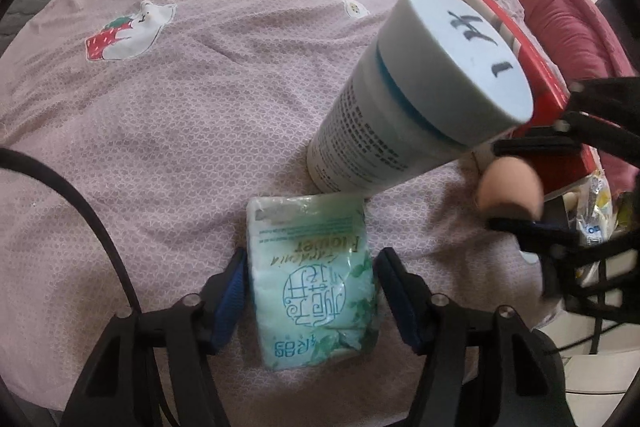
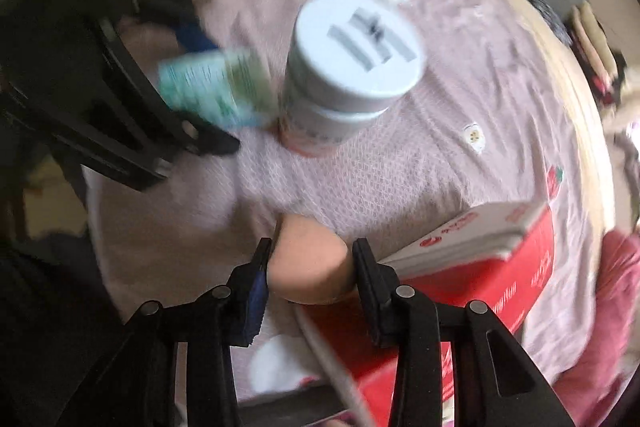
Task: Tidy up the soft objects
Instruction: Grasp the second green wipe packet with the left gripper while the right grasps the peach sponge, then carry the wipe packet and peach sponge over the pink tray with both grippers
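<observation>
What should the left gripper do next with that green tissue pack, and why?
Probably close on the tissue pack: the left gripper is open with its fingers either side of the pack, which lies flat on the bedsheet, while the right gripper already holds the peach sponge.

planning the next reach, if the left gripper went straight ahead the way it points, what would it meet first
The left gripper already straddles the green tissue pack. Straight beyond that stands the white canister, likely the next contact, though depth is uncertain.
</observation>
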A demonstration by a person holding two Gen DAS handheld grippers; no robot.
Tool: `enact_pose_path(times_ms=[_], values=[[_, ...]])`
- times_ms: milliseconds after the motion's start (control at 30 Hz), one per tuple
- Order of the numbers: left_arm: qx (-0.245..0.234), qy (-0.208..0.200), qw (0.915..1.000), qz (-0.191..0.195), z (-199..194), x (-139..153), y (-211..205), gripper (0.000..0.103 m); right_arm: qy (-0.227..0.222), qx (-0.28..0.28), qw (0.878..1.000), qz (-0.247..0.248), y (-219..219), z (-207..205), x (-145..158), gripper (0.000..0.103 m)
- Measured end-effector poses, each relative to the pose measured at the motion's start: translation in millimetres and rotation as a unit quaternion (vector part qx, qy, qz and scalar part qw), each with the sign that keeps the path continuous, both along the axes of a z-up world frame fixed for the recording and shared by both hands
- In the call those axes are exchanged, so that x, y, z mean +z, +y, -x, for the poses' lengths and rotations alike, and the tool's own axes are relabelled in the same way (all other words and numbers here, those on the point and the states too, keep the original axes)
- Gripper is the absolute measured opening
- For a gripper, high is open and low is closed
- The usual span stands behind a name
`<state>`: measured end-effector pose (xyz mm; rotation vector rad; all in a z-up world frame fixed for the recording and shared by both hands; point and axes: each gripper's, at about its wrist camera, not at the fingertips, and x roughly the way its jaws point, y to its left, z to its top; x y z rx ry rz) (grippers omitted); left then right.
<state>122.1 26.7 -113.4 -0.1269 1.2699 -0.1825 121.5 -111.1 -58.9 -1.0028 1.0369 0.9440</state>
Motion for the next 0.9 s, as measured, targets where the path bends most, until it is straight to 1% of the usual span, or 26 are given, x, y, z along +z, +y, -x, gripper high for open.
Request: enact_pose_path(times_ms=[33,67,167,267,367,467,600,767,900], values=[[0.001,-0.001,1.0,-0.004,0,0,0,0.052,0.006,-0.014,1.0,-0.022,-4,2,7,0.041],[0.002,-0.002,1.0,-0.002,0,0,1,0.051,0.007,-0.021,0.999,-0.033,-6,3,12,0.041],[0.005,-0.003,0.9999,0.014,2,3,5,0.049,0.006,-0.056,0.995,-0.08,-18,5,29,0.041],[0.011,-0.008,0.9995,0.03,6,9,12,0.048,0.004,-0.091,0.988,-0.122,-29,10,44,0.041],[0.016,-0.023,0.999,0.034,14,23,14,0.048,-0.008,-0.118,0.981,-0.154,-34,21,56,0.041],[0.016,-0.053,0.9979,0.032,24,47,12,0.048,-0.016,-0.142,0.972,-0.188,-43,29,67,0.041],[0.011,-0.087,0.996,0.017,40,77,8,0.048,-0.033,-0.176,0.96,-0.217,-58,36,81,0.041],[0.002,-0.109,0.9939,0.015,52,105,-6,0.048,-0.051,-0.21,0.947,-0.238,-81,44,96,0.041],[-0.005,-0.13,0.9914,0.017,60,126,-20,0.048,-0.068,-0.236,0.934,-0.261,-100,56,111,0.041]])
